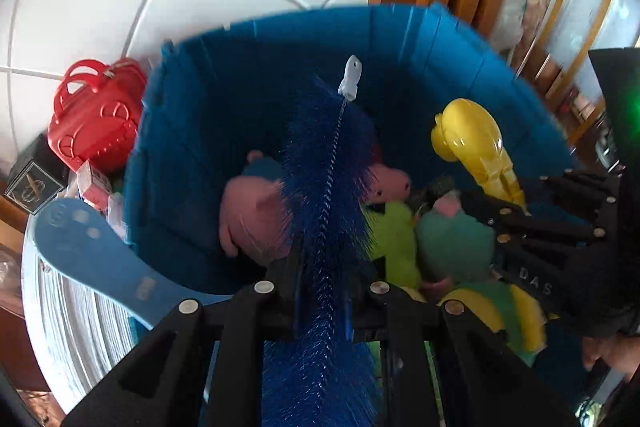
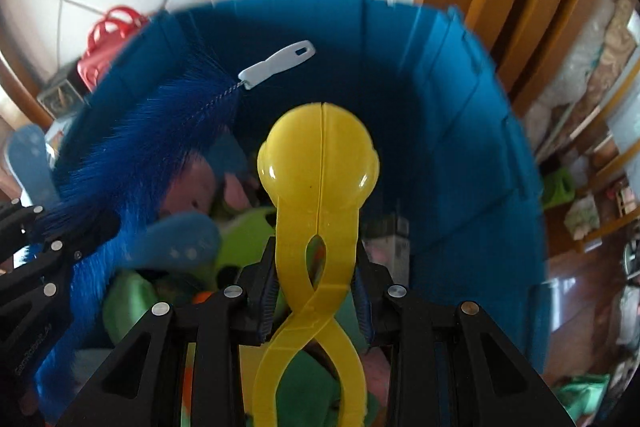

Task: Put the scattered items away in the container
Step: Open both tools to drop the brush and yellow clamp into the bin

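Left gripper (image 1: 324,291) is clamped on the bristled middle of a long blue bottle brush (image 1: 328,163), whose white handle tip (image 1: 350,79) pokes forward over the mouth of the blue container (image 1: 256,67). Bristles give little to bite on, so I judge the brush could twist or slide between the pads. On release its length may leave it propped against the container wall, or tip it back out over the rim rather than let it settle among the soft toys inside, such as the pink plush (image 1: 256,211). Outside the container to the left sit a red toy bag (image 1: 96,111) and a pale blue paddle-shaped piece (image 1: 100,259), apparently not yet tidied away.

Right gripper (image 2: 316,291) is closed on the crossed arms of a yellow scissor-style clamp toy (image 2: 318,163), its round head hanging over the container's interior. The two grippers work close side by side above the same opening, so a collision or a snag of bristles on the yellow toy seems the main risk.

Both grippers point steeply downward into the container, held above its contents, not yet low enough for a gentle drop.
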### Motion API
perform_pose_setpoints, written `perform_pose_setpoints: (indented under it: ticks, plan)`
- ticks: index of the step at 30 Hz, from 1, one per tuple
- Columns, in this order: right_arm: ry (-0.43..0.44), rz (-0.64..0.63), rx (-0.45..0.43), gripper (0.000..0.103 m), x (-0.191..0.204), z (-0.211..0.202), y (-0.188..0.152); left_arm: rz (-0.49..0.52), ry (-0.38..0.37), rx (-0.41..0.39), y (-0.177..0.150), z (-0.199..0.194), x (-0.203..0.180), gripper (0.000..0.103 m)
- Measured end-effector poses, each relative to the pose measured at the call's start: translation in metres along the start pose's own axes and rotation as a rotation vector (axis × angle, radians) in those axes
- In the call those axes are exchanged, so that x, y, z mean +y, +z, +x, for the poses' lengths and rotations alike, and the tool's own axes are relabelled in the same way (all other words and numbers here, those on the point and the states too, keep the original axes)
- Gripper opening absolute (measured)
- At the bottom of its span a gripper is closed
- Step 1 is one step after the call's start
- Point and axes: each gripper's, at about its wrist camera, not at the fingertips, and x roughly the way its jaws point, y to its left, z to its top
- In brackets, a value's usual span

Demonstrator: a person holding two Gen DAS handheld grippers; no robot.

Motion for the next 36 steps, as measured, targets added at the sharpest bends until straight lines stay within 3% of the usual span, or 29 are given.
perform_pose_setpoints:
  ticks: [5, 12, 18, 21, 23, 26, 29, 36]
  plan:
    - [0.013, 0.017, 0.018, 0.032, -0.009, 0.015, -0.003, 0.023, 0.008, 0.024, -0.004, 0.017, -0.007, 0.014]
    - [-0.002, 0.063, -0.042, 0.032, -0.012, 0.028, -0.010, 0.056, 0.038, 0.011, -0.007, 0.036, -0.013, 0.015]
    - [-0.028, 0.073, -0.057, 0.033, -0.014, 0.033, -0.016, 0.034, 0.066, 0.020, -0.007, 0.044, -0.005, 0.022]
    - [-0.011, 0.067, -0.057, 0.042, -0.012, 0.031, -0.018, 0.011, 0.052, 0.005, -0.005, 0.039, 0.001, 0.032]
    - [-0.022, 0.054, -0.069, 0.068, -0.009, 0.026, -0.018, -0.003, 0.044, 0.005, -0.005, 0.038, 0.004, 0.040]
    - [-0.033, 0.051, -0.095, 0.096, -0.006, 0.016, -0.018, -0.019, 0.037, 0.010, -0.004, 0.040, 0.009, 0.048]
    - [-0.040, 0.068, -0.104, 0.103, -0.011, 0.009, -0.012, -0.012, 0.047, 0.018, -0.005, 0.042, 0.007, 0.049]
    - [-0.020, 0.079, -0.098, 0.103, -0.012, 0.002, -0.007, 0.001, 0.042, 0.022, -0.005, 0.043, 0.006, 0.050]
